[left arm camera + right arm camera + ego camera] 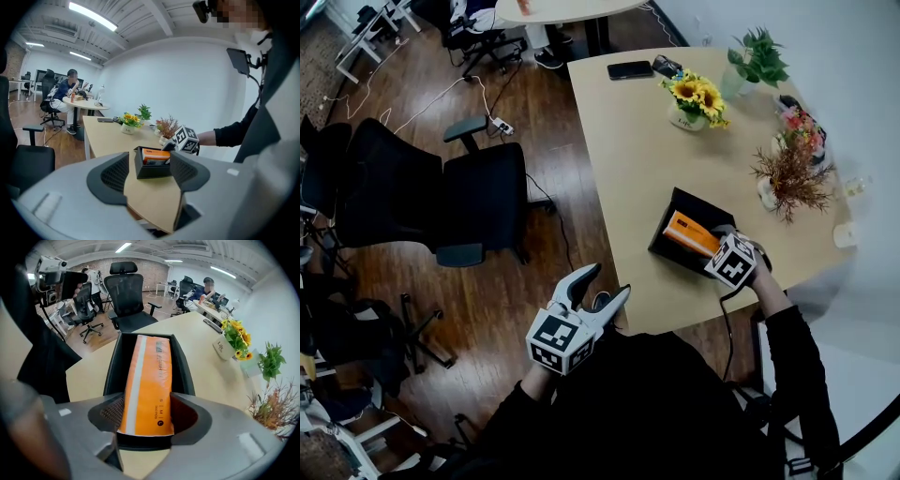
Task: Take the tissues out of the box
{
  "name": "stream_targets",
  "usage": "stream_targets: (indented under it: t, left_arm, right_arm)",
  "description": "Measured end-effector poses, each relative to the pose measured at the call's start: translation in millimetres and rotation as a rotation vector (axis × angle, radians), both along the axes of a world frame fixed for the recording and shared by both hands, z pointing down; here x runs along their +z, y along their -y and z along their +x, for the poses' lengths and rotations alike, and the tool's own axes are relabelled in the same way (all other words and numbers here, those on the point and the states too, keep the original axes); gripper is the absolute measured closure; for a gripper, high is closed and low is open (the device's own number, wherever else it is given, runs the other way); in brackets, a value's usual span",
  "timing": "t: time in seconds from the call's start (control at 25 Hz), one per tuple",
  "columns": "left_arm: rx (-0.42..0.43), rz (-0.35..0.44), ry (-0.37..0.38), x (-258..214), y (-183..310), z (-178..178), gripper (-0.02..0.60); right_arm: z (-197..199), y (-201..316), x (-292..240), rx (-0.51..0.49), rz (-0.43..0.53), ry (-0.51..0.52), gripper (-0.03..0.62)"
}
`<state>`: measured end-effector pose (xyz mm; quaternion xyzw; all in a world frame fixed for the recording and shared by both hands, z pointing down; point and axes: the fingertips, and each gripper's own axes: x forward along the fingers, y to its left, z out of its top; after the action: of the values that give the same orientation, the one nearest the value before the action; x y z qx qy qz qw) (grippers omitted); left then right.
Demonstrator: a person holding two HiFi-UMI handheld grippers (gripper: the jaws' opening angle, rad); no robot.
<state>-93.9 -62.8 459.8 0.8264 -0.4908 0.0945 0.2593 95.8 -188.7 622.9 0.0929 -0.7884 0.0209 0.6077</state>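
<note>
The left gripper [607,281] hangs at 7 o'clock, just off the table's [628,169] near edge, fingers apart with nothing between them. At 4 o'clock the right gripper [146,404] has its fingers closed against the sides of the orange tissue pack [692,234]. The pack sits tilted in the black box [668,232]. At 1 o'clock, well beyond, stands a sunflower pot [694,98].

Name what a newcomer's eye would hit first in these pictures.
The orange tissue pack lying in the black box at the table's near edge, with the right gripper's jaws closed on its end. Next, the sunflowers at the table's far side, and the left gripper, open and empty, over the floor.
</note>
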Motion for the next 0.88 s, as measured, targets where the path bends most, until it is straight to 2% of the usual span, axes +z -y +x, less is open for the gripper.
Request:
stream_targets:
  t: [0.28,0.52,0.88]
  left_arm:
    - [0.099,0.005,-0.018,-2,11,12,0.324]
    - [0.245,0.042,0.014,-2,19,33,0.324]
    - [0.424,0.052,-0.019,3,27,56,0.324]
  right_arm:
    - [3,-5,-43,0.032,0.100,0.049,0.310]
    - [9,-17,-93,0.117,0.171,0.126,0.310]
    - [13,-77,-147,0.184,0.226,0.156,0.310]
